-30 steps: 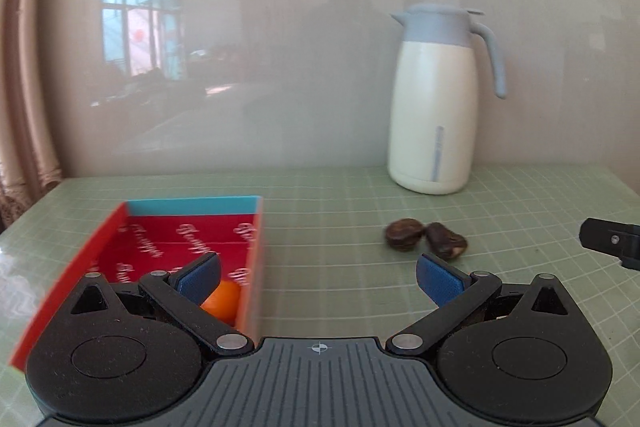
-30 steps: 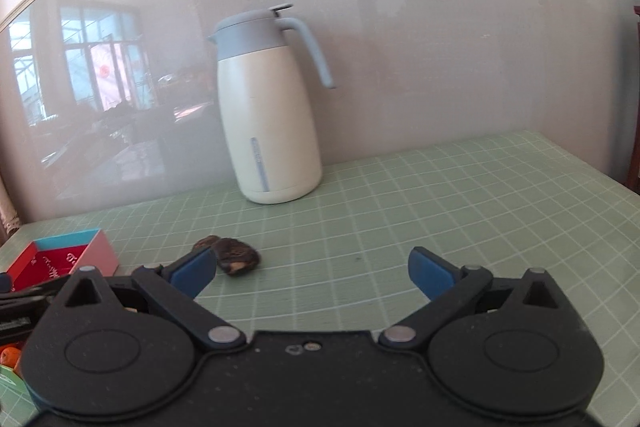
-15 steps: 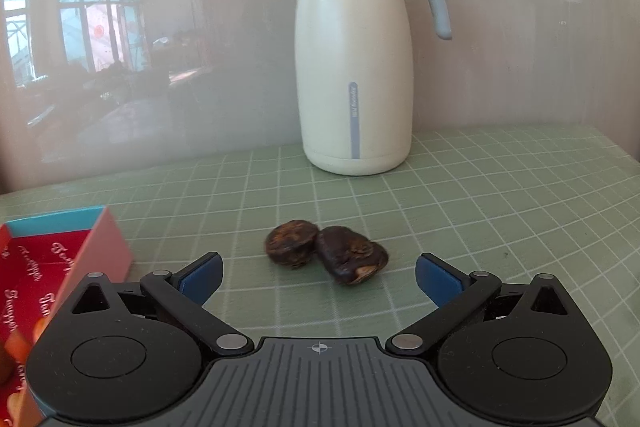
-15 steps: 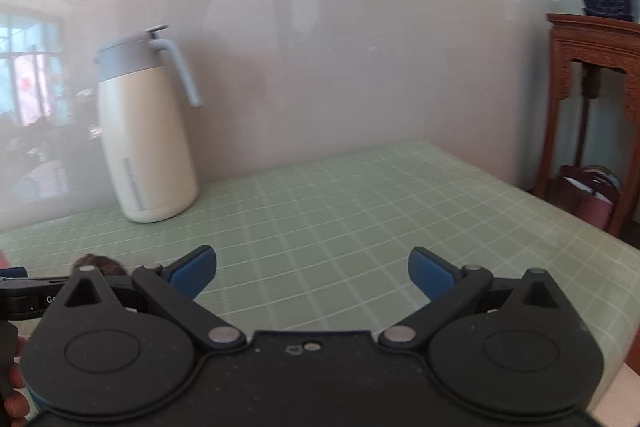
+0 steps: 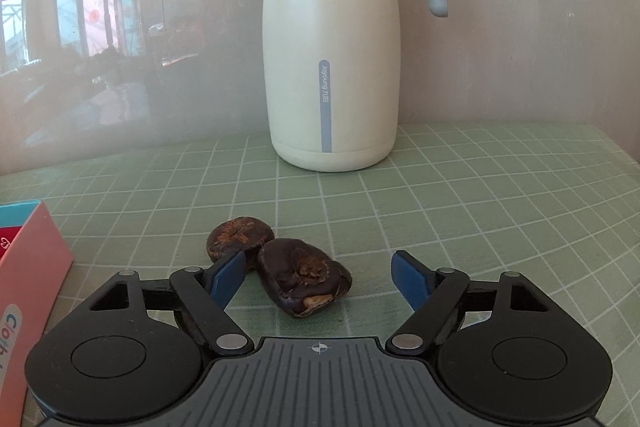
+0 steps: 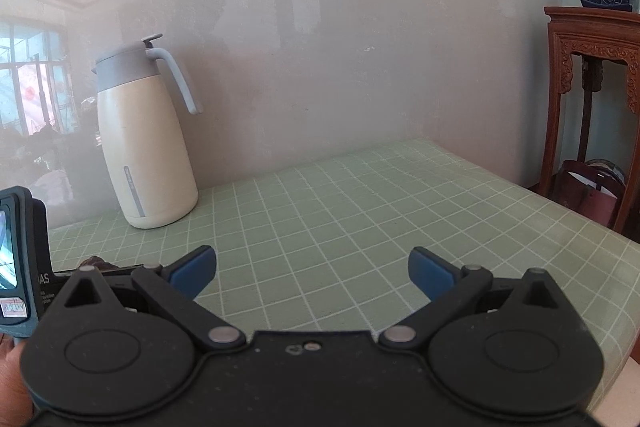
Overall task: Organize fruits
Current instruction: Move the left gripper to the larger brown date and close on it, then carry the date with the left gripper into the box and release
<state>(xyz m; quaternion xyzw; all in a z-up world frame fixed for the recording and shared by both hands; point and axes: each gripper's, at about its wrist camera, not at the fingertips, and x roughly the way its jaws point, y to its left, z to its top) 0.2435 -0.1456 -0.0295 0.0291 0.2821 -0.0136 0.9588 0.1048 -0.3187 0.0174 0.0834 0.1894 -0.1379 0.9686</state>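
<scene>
The left hand-held gripper [image 5: 318, 277] stands partly open and has just been closing around the nearer dark fruit [image 5: 303, 281]; the pads do not yet press on it. This fruit lies on the green gridded surface [image 5: 480, 211], in front of the cream jug [image 5: 331, 67], between the jug and the gripper. A second dark fruit [image 5: 239, 238] touches it on the side away from the jug's handle, and the left fingertip [image 5: 227, 277] sits at the seam between the two.

Risks, as judged:
- The left pad may catch the second fruit, wedging both or knocking one rolling.
- The nearer fruit is lumpy and irregular; an off-centre squeeze could let it twist out.
- The pink box wall [image 5: 28, 291], further out on that same side, could be clipped on transfer.

The right hand-held gripper [image 6: 312, 273] hangs open and empty over bare surface on the handle side of the jug.
</scene>
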